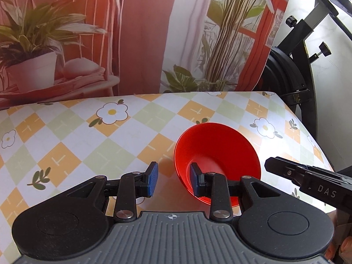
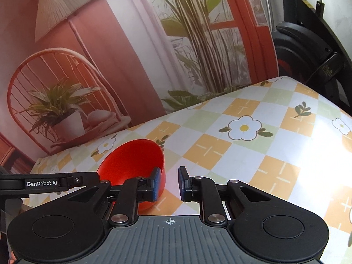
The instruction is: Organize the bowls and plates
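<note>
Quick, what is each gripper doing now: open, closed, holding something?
Left gripper: open, holds nothing; its right finger is over the red bowl.
Right gripper: open, empty, beside the bowl.

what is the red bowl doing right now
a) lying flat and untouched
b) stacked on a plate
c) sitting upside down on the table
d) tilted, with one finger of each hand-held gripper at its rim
d: the red bowl leans with its opening up and sideways on the table; the left hand-held gripper and right hand-held gripper are open, each with one finger at its rim.
</note>
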A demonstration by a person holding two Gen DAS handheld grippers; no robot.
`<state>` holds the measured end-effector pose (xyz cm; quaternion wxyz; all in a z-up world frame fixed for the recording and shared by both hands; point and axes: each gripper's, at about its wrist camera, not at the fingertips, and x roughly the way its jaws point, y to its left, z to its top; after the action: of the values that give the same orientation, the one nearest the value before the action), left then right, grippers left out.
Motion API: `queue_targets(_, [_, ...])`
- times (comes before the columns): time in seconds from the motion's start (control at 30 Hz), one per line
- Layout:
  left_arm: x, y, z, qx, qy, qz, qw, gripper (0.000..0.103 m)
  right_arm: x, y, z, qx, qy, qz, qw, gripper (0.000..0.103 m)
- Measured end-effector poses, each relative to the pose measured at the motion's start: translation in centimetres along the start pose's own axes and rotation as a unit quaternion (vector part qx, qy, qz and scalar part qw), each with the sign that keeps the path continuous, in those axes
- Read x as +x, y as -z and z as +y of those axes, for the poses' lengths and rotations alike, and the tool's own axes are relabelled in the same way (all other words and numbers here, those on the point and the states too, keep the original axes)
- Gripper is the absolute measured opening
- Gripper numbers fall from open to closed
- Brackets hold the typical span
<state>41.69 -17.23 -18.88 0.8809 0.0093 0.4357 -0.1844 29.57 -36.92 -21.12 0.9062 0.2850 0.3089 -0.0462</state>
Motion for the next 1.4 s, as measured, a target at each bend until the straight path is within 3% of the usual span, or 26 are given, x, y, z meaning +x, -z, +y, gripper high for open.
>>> queue_targets(0.43, [1.9, 0.5, 0.1, -0.006, 0.024, 0.014, 0.9996, 0.032, 1.9, -0.3, 0.8, 0.002, -0.002, 0.016, 1.0, 0.017])
queue_targets(0.53, [1.9, 0.6, 0.1, -0.004, 0.034, 0.014, 0.9993, 0.016, 2.2, -0.2, 1.1, -0.007, -0.004, 0.024, 1.0, 0.015])
queue_targets(0.7, [1.4, 1.2, -0.1, 0.001, 0.042, 0.017, 0.999, 0.015, 1.9, -0.1, 1.4, -0.012, 0.002, 0.023, 1.0, 0.008])
queue_targets(1.4, [-5.4, 2.6, -1.1, 0.002, 0.053, -0.02, 0.9984, 0.017, -5.6, 0.1, 4.4, -0.025, -0.007, -0.033, 0.999, 0.008])
